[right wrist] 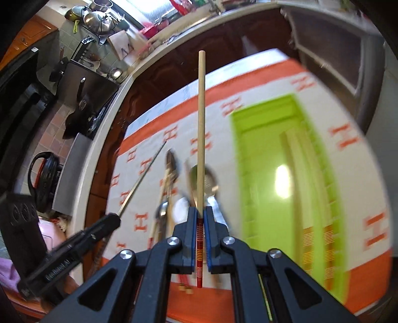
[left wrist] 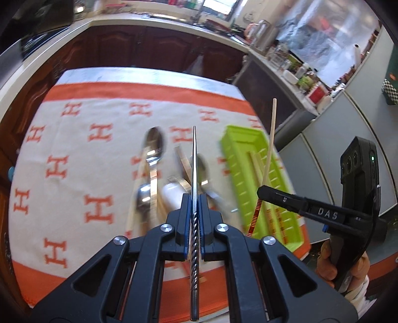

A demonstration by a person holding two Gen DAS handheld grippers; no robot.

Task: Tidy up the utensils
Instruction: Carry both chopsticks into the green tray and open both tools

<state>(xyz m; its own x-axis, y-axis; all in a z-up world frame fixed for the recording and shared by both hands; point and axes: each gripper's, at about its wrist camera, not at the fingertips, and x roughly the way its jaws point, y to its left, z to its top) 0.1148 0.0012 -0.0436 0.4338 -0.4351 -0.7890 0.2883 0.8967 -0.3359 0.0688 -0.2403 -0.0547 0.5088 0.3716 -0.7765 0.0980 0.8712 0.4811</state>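
A white cloth (left wrist: 74, 154) with orange H marks and an orange border covers the worktop. Behind it run dark wooden cabinets (left wrist: 149, 47). Steel pots (right wrist: 98, 18) sit stacked beside what may be a kettle (right wrist: 44, 174), blurred.

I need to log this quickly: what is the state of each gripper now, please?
Left gripper: closed on a metal chopstick.
Right gripper: closed on a wooden chopstick.
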